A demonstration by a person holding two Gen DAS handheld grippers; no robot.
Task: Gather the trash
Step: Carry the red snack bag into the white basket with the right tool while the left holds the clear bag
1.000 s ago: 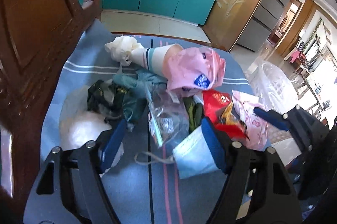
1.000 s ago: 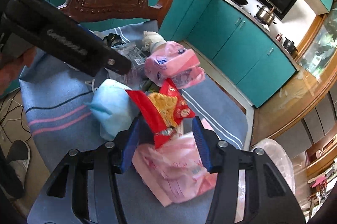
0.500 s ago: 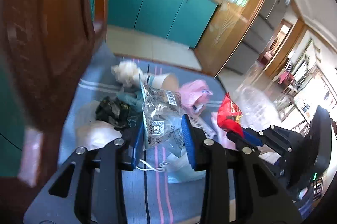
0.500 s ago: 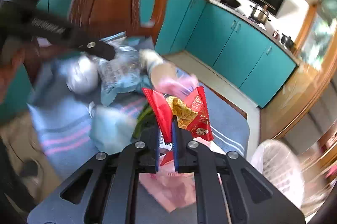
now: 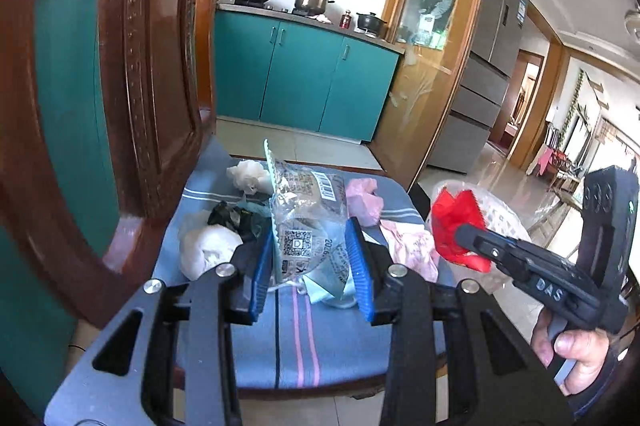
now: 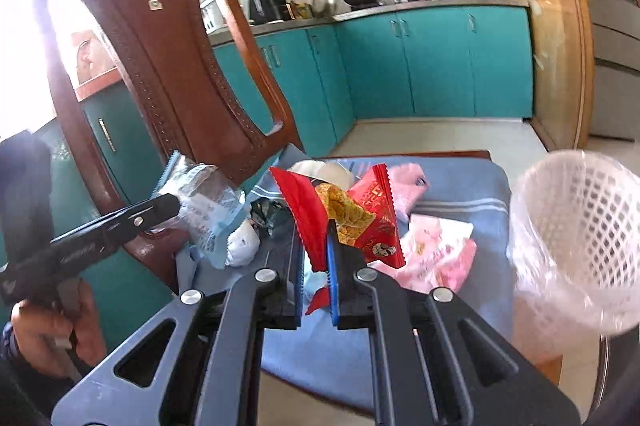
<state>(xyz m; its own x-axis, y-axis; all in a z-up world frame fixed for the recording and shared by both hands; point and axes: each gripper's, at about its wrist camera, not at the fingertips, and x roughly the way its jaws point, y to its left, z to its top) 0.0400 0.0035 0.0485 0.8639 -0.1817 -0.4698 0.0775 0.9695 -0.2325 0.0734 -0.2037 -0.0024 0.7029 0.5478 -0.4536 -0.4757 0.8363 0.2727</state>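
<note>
Transfer step: left tool pinching clear wrapper, right tool pinching red packet; next, carry to basket right of right tool, release.

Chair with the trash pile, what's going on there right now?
A person is clearing trash off the chair cushion with a gripper in each hand. The left gripper is shut on a clear plastic wrapper, and the right gripper is shut on a red snack packet, both held above the seat. Pink wrappers, tissue and other scraps lie on the cushion. The white basket stands beside the chair on the right.
</note>
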